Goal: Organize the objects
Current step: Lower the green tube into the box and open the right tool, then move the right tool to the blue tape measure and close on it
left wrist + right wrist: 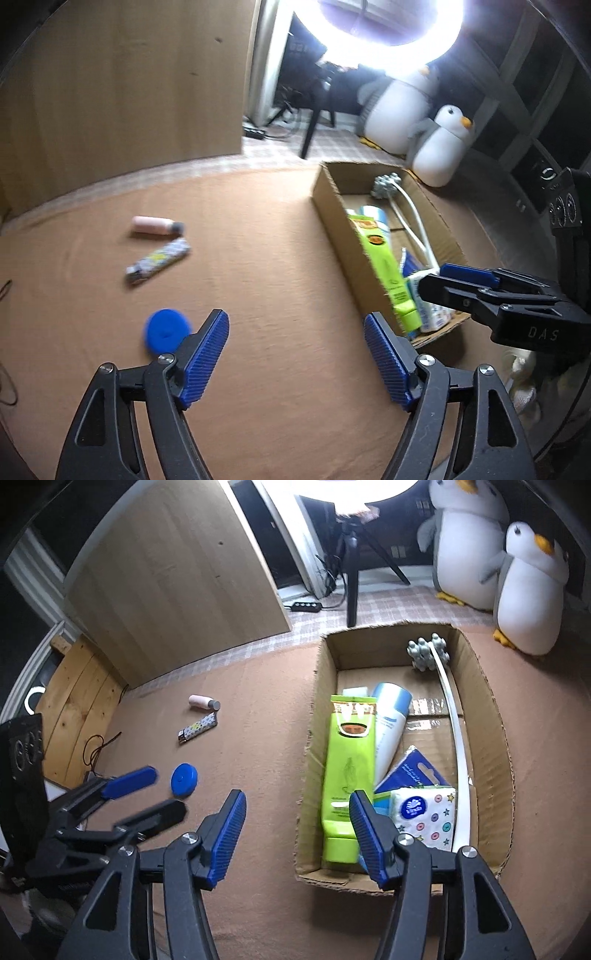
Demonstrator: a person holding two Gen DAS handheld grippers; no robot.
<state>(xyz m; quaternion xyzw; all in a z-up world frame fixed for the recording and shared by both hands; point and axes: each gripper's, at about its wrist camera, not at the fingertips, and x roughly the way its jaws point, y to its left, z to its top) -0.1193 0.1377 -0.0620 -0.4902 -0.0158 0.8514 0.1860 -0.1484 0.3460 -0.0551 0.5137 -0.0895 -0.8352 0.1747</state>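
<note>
A cardboard box (491, 716) (332, 218) on the brown cloth holds a green bottle (349, 771), a white-blue tube (389, 720), a tissue pack (424, 818), a blue card (413, 771) and a white massage roller (448, 701). Loose on the cloth lie a blue round disc (166, 330) (183, 780), a patterned lighter (159, 260) (197, 729) and a pink bottle (155, 226) (203, 701). My left gripper (295, 350) is open and empty, just right of the disc. My right gripper (297, 830) is open and empty over the box's near-left edge.
Two plush penguins (517, 583) stand beyond the box. A wooden panel (177, 583) leans at the back left. A tripod (352, 572) with a ring light (388, 37) stands behind. Wooden planks (77, 709) and a cable (99, 746) lie at the left edge.
</note>
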